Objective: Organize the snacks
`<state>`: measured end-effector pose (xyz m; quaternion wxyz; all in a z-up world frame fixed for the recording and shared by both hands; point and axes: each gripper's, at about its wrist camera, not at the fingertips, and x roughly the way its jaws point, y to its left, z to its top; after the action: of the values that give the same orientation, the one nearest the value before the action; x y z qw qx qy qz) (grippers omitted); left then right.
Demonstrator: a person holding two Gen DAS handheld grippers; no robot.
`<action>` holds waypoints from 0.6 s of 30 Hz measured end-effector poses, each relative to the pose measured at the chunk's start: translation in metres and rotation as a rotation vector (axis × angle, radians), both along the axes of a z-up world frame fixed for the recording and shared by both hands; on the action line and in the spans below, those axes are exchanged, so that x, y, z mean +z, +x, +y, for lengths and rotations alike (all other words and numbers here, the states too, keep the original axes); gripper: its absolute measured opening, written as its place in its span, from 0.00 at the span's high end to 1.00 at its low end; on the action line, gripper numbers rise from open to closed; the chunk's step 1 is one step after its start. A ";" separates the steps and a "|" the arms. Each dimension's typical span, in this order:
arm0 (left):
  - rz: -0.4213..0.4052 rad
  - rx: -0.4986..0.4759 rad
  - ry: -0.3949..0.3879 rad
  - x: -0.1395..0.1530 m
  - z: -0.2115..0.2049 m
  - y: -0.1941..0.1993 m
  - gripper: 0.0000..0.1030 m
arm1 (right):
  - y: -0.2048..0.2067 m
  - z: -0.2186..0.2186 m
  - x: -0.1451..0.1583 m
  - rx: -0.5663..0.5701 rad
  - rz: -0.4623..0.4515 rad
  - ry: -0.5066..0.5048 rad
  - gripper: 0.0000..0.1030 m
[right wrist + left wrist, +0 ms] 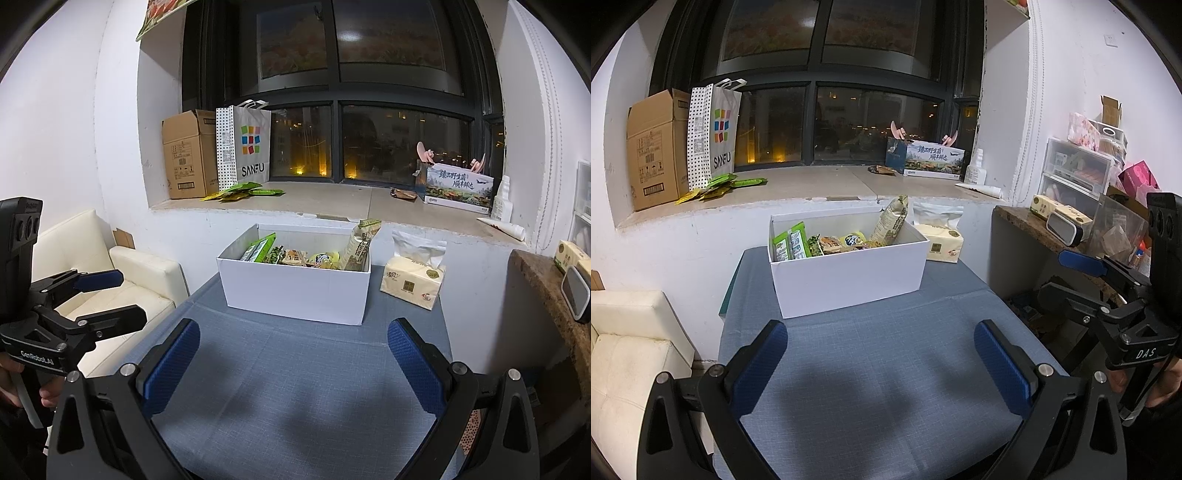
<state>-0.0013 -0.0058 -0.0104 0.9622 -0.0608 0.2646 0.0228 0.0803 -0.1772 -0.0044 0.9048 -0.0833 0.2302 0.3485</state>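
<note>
Blue-clothed table (886, 350) takes up most of the view, and the white box (849, 277) sits toward its far edge, well ahead of both sets of fingers. Snack packets (834, 242) are all piled inside it, tissue pack (412, 282) just beside. Left gripper (881, 363) and right gripper (293, 363) both hang over bare cloth, fingers spread wide, nothing between them.

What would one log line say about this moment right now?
left hand-held gripper: open, empty | right hand-held gripper: open, empty | white cardboard box: on blue tablecloth, holds snack packets
</note>
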 end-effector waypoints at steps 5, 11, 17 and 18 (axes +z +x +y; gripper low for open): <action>0.002 0.000 0.000 0.000 0.000 0.000 0.00 | 0.000 0.000 0.000 -0.001 0.000 -0.001 0.00; 0.003 0.001 0.002 0.000 0.000 0.000 0.00 | 0.000 0.000 -0.002 0.000 0.002 -0.001 0.00; 0.006 0.001 0.003 -0.001 -0.001 -0.001 0.00 | 0.000 -0.001 -0.003 0.001 0.003 -0.002 0.00; 0.006 0.000 0.002 -0.001 -0.002 -0.001 0.00 | 0.000 -0.001 -0.003 0.000 0.003 -0.001 0.00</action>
<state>-0.0022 -0.0075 -0.0116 0.9614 -0.0597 0.2674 0.0235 0.0806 -0.1777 -0.0075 0.9044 -0.0834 0.2318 0.3485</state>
